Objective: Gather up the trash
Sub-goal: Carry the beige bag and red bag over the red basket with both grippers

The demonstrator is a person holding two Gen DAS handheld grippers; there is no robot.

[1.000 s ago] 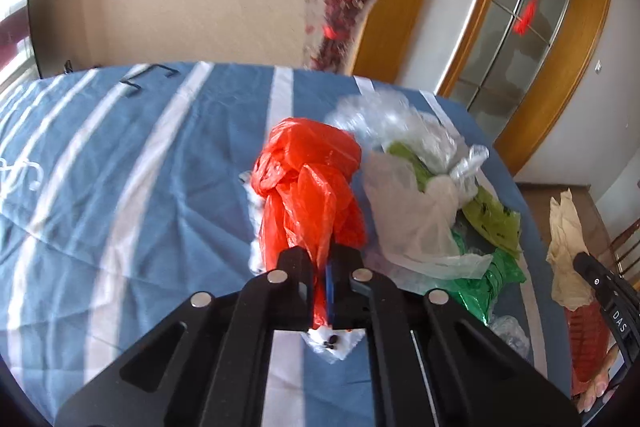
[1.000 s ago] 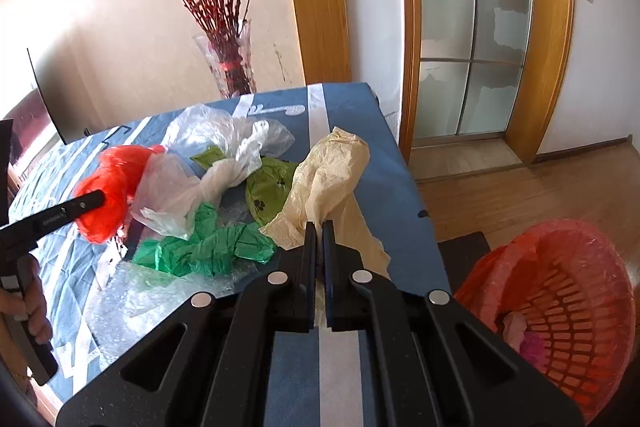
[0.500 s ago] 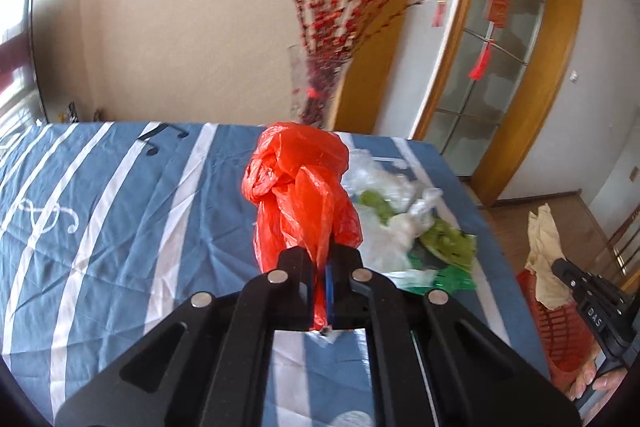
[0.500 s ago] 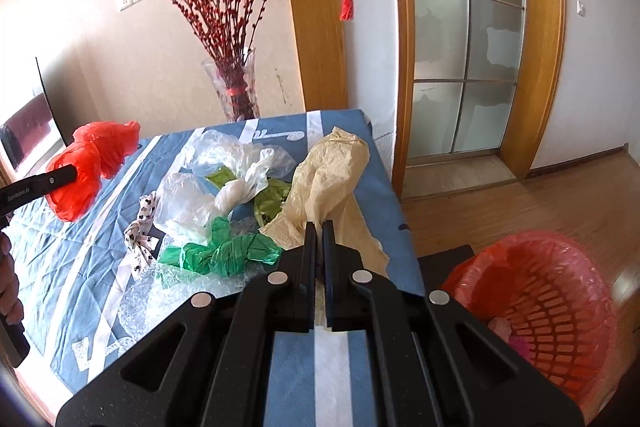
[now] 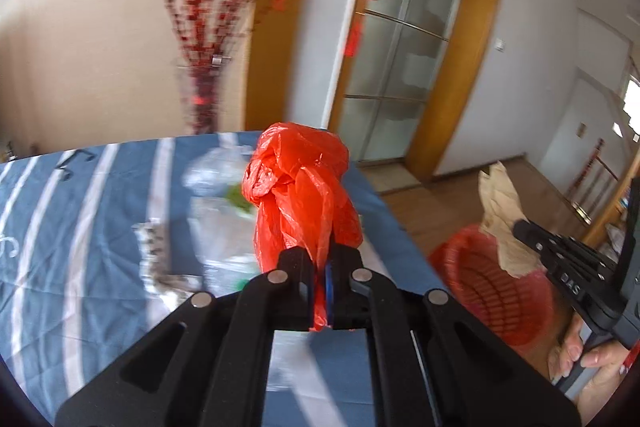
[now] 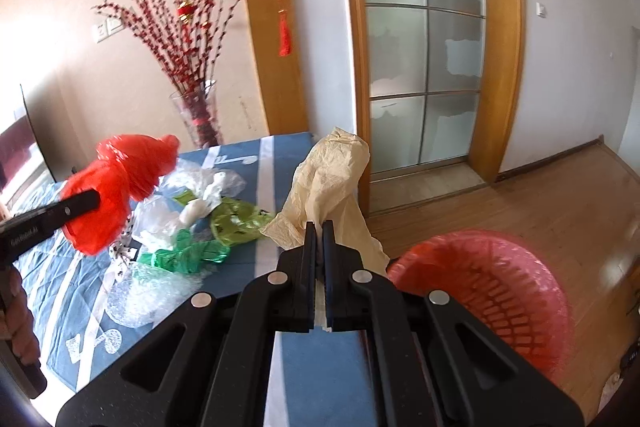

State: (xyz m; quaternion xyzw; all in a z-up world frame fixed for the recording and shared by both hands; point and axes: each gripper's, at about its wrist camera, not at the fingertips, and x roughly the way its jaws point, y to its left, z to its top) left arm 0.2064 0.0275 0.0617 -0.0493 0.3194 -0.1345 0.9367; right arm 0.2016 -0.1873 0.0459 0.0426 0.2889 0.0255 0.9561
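My left gripper [image 5: 319,259] is shut on a red plastic bag [image 5: 304,187] and holds it in the air above the blue striped table [image 5: 80,227]. It also shows in the right wrist view [image 6: 116,187]. My right gripper [image 6: 318,235] is shut on a beige plastic bag [image 6: 332,179], held up near the table's right edge. From the left wrist view the beige bag [image 5: 500,203] hangs over a red plastic basket [image 5: 492,283] on the floor. The basket [image 6: 488,291] lies to the right of my right gripper.
Clear, white and green bags [image 6: 192,223] lie piled on the table, with bubble wrap [image 6: 144,291] nearer the front. A glass vase of red branches [image 6: 198,115] stands at the far end. A glazed door [image 6: 424,47] and wooden floor [image 6: 540,199] lie to the right.
Both grippers have risen and swung right towards the basket, each still holding its bag. The red bag is now well above the table; the basket looms larger in both views.
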